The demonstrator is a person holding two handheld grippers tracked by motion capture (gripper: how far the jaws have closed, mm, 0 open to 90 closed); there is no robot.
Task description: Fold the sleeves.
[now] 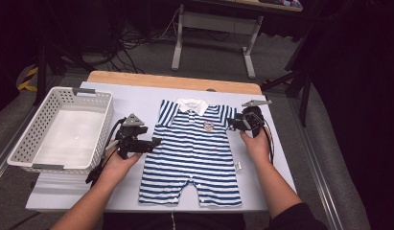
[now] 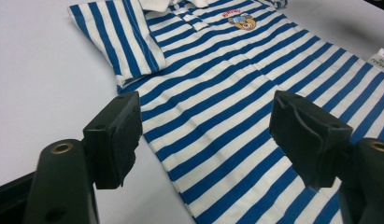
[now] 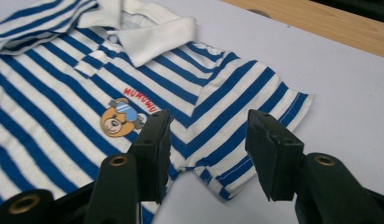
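Garment: striped romper point(image 1: 192, 148), lay flat on table point(image 1: 281, 158).
Left gripper point(image 1: 154, 142): jaws wide, empty, at side seam.
Right gripper point(image 1: 234, 123): jaws narrower, empty, over sleeve point(image 3: 255, 107).
Advice: pinch hems squarely, fold evenly.

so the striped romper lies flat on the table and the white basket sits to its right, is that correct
Not quite: the basket sits to the left of the romper, as the high view shows. The romper does lie flat on the table.

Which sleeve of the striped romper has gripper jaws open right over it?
The sleeve beside the bear badge; the right gripper straddles its hem, unlike the other sleeve.
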